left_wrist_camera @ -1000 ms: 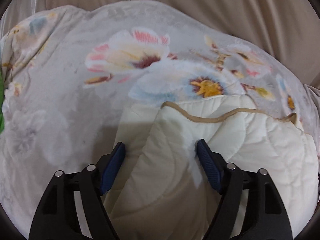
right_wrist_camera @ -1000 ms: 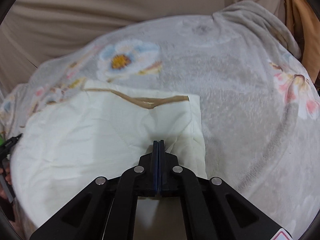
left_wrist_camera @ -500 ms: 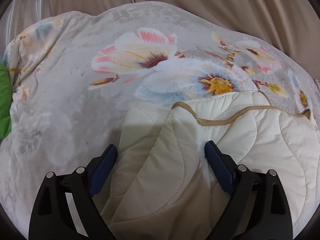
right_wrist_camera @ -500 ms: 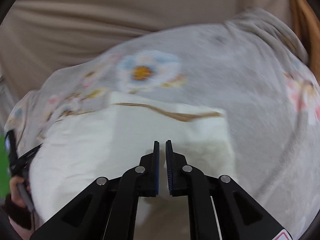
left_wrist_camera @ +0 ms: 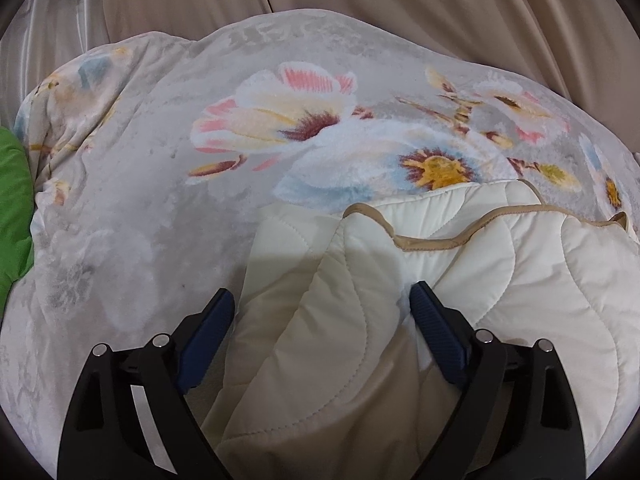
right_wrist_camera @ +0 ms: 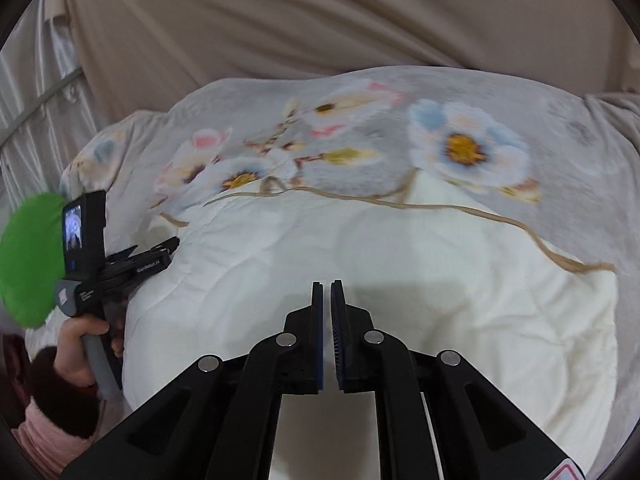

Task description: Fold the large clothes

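Quilt (right_wrist_camera: 400,280), cream, partly folded on floral blanket (left_wrist_camera: 160,200), layers doubled at 5 o'clock, further folds judged outstanding; left gripper (left_wrist_camera: 322,308) wide open astride a fold, right gripper (right_wrist_camera: 326,300) nearly closed, empty.

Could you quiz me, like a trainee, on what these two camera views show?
1. True or false: the left gripper has its jaws spread wide over a fold of the cream quilted garment.
2. What does the garment lie on? A) a bare wooden table B) a grey floral blanket C) a tiled floor
3. What colour is the trim along the garment's edge?

Key: 1 true. 2 B, the floral blanket. 3 tan.
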Motion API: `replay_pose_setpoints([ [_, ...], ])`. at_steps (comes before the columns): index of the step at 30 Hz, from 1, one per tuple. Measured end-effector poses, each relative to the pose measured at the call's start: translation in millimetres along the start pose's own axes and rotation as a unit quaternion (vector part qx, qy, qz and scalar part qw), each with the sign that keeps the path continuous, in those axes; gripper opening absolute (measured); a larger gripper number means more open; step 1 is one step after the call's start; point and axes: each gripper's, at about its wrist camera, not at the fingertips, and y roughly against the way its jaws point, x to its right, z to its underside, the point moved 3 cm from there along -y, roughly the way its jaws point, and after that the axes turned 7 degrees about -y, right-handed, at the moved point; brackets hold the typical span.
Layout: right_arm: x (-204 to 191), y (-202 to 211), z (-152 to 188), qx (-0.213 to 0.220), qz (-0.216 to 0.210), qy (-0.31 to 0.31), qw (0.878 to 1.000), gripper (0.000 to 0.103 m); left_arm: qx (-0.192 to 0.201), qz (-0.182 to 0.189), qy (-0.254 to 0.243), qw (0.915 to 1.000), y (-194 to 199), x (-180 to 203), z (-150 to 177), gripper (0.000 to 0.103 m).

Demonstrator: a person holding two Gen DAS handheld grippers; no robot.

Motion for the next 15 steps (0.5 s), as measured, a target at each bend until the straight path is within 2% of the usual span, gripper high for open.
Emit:
replay_pose_setpoints([
  [2,-5.1,-21.5,0.9,-0.022,0.000,0.001,1.000,0.009,0.000,0.001,0.000,1.0000,0.0,-0.1,-0.2,0.088],
  [4,-2.3,-47.2,3.5,-0.039,0.012,0.004,0.999,0.002,0.001,0.002,0.000,1.0000,0.5,-0.7,-0.1,0.088],
  [6,-2.0,-58.7,8.3,-0.045,0.008,-0.001,0.999,0.002,0.000,0.006,0.003,1.0000,0.7,-1.6,-0.2,0.088],
  [9,-2.0,-57.0,3.1,-0.055,0.004,-0.011,0.998,0.002,-0.002,0.008,0.003,1.0000,-0.4,-1.5,0.0,0.088],
  [12,1.0,-50.4,-11.4,-0.053,-0.028,-0.045,0.997,0.002,-0.003,0.008,0.005,0.9999,-1.1,-2.3,-0.8,0.088],
  [15,2.7,-66.2,-22.9,-0.066,-0.033,-0.064,0.995,0.002,-0.004,0.008,0.004,1.0000,-1.1,-2.5,-1.1,0.088],
])
